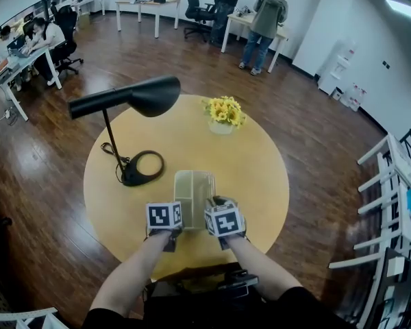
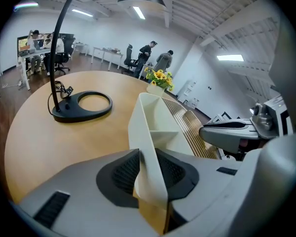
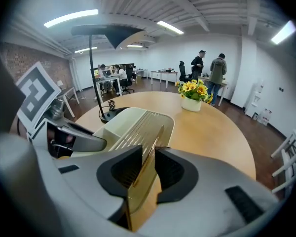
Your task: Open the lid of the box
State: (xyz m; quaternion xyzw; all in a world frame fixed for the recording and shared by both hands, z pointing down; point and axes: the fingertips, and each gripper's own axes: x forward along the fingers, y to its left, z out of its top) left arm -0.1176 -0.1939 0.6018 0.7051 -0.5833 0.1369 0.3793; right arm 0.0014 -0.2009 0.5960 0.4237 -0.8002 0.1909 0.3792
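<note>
Head view: the box [image 1: 194, 186] lies low in the centre of the round table [image 1: 260, 163], with the left gripper [image 1: 167, 221] and right gripper [image 1: 224, 221] at its near end. The lamp [image 1: 133, 101] at left and the flowers [image 1: 224, 111] above are well apart from it.

Left gripper view: the jaws pinch the box's pale side wall, steadying it. The slatted lid [image 2: 187, 127] lies to the right.

Right gripper view: the jaws stand apart astride the lid's near edge, not pressing on it. I judge this the grasping step. Next they must close on that edge and lift it. Nothing seems to block the lid.
</note>
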